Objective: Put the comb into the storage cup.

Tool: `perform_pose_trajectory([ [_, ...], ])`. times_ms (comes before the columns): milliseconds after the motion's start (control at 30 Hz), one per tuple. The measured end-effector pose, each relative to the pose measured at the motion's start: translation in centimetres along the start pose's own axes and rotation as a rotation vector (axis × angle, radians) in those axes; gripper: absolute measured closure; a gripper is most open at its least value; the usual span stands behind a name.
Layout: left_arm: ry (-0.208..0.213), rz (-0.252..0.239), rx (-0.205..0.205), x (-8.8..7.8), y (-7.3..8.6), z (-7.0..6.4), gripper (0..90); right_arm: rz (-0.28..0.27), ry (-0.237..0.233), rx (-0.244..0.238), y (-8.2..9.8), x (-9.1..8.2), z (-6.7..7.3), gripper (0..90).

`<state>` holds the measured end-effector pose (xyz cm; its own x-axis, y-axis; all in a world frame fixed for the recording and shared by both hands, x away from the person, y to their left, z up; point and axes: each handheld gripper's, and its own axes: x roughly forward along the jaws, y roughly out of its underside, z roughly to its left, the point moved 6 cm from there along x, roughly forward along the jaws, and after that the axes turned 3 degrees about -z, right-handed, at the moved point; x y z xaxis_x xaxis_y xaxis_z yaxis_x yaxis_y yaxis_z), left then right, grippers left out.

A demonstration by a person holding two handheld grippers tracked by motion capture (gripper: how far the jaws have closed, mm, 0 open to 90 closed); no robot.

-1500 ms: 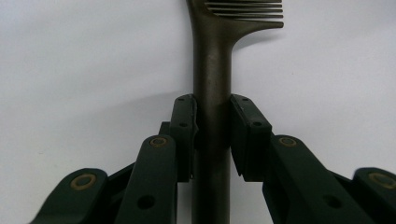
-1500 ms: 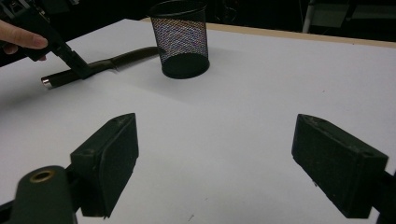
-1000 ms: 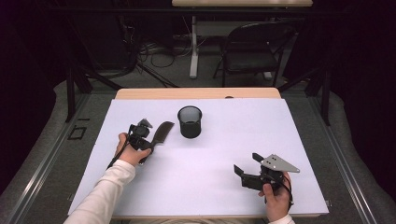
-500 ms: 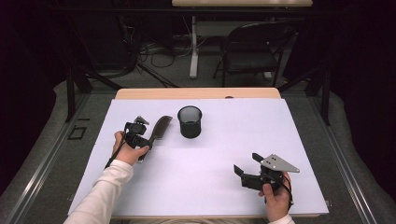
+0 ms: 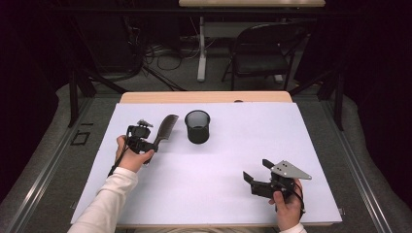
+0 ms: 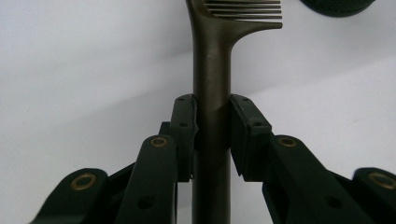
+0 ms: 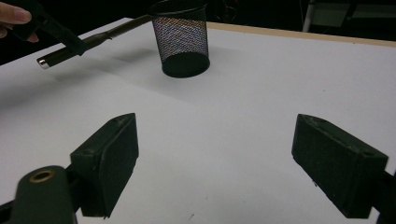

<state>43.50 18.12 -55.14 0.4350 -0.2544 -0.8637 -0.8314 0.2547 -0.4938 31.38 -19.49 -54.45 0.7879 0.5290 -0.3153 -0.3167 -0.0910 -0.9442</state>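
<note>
Clamping a dark comb (image 6: 212, 70) by its handle, left gripper (image 5: 145, 141) jaws together, right gripper (image 7: 229, 168) jaws wide apart, empty.

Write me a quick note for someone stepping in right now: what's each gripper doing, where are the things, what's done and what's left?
Left gripper: jaws shut on the comb handle, comb lifted off the table, left of the mesh cup.
Right gripper: jaws open, nothing between them, resting near the table's front right.
Done: comb picked up.
Left, probably: carry it over the upright cup and drop it in.
</note>
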Motion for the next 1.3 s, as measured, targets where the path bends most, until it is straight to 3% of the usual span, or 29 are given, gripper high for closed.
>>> perform_pose_trajectory([
  [600,-0.01,-0.144,0.032,-2.1,-0.5,-0.8,72.4,0.003,0.0,0.0,0.0,0.0,0.1,14.6],
  [1000,0.016,-0.249,0.034,-3.7,-0.1,-1.1,72.4,0.009,0.002,-0.002,0.1,0.1,0.1,14.6],
  [1300,0.012,-0.303,0.07,-4.3,0.2,-1.6,72.4,0.012,0.003,-0.003,0.2,0.2,0.1,14.6],
])
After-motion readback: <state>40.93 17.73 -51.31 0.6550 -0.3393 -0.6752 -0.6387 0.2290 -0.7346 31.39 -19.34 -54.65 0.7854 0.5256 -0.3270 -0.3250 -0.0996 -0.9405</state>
